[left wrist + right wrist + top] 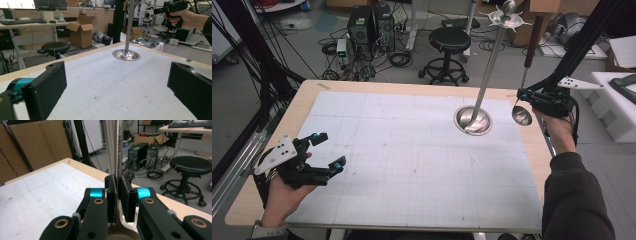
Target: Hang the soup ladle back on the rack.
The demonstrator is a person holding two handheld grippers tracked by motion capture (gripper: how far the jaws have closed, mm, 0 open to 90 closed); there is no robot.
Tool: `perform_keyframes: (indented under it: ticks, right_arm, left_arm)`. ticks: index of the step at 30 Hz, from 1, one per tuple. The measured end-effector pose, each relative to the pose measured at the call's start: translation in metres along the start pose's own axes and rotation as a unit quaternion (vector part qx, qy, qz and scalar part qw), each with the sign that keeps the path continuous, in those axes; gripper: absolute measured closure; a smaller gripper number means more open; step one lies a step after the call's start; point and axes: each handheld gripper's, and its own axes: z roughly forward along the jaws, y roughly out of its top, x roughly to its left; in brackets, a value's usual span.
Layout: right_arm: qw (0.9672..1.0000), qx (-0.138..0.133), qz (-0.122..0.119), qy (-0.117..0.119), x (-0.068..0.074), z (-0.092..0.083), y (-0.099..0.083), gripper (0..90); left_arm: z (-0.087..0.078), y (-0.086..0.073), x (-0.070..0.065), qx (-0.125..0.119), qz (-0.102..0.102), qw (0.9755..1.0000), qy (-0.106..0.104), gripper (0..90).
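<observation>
High view: right gripper (pixel 523 95) at right frame edge clamps ladle (pixel 522 115) upright beside stand (pixel 473 120); left gripper (pixel 326 151), lower left, jaws apart, holds nothing.

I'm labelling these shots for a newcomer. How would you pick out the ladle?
Start at the table and go to its far right edge. There the right gripper clamps a ladle. Unlike the fixed metal stand beside it, it hangs in the air, bowl down, dark handle up.

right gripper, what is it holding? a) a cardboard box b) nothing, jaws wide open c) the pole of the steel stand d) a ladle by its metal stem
d: the right gripper is shut on the ladle, bowl down, apart from the stand.
</observation>
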Motion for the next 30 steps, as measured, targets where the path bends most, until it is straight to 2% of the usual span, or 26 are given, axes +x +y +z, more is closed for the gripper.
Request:
perform_keyframes:
  ticks: [5,8,22,30]
  right_arm:
    - [1.0,0.003,0.003,0.007,-0.0007,0.0013,0.0001,84.3]
    - [1.0,0.003,0.0,0.004,-0.0014,0.0022,-0.0001,84.3]
    - [0.9997,0.006,0.0,0.025,0.0019,0.0026,0.0,84.3]
    - [0.9996,0.014,0.004,0.026,0.0023,0.0035,-0.0032,84.4]
  left_arm:
    - [-0.0005,-0.0017,0.001,0.003,-0.001,1.0,0.003,2.8]
    - [-0.0008,-0.0018,0.0009,0.005,-0.001,1.0,0.005,2.8]
    - [-0.0004,-0.0018,-0.0005,0.008,0.0,0.9999,0.007,2.8]
    - [-0.0004,-0.0017,-0.0002,0.009,0.001,0.9999,0.008,2.8]
